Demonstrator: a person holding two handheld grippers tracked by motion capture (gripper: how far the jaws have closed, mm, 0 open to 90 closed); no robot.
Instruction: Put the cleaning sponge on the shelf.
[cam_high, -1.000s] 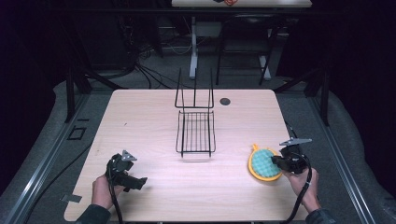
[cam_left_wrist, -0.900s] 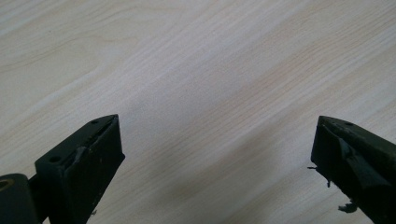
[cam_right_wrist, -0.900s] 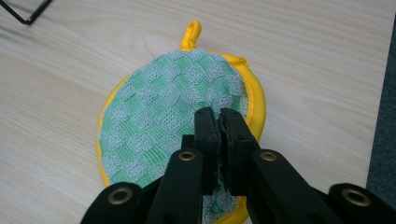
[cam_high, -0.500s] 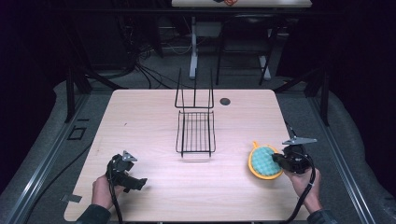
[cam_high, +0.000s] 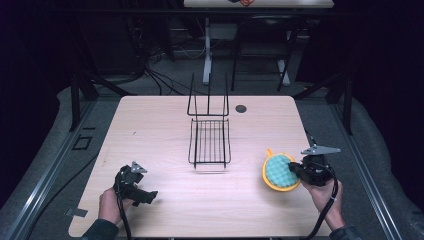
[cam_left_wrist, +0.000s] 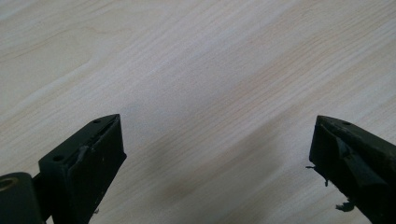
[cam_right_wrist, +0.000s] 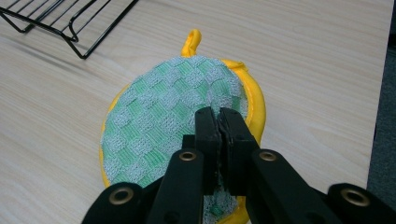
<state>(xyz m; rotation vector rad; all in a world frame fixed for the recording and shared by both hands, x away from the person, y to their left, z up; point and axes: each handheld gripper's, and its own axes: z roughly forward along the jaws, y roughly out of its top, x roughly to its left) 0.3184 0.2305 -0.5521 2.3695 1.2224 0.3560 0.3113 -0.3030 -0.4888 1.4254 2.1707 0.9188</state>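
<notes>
Right tool (cam_high: 296, 170) lifted slightly, clamped on green-yellow pad (cam_right_wrist: 173, 112) | left tool (cam_left_wrist: 217, 154) apart above table (cam_left_wrist: 196, 60)

Your light wooden table (cam_high: 165, 125) carries a black wire rack (cam_high: 209, 142) at centre, a small dark disc (cam_high: 241, 108) at one o'clock, and a round green-and-yellow pot holder (cam_high: 278, 172) at four o'clock.

No writing, label, brand, number or sign can be read on anything here.
</notes>
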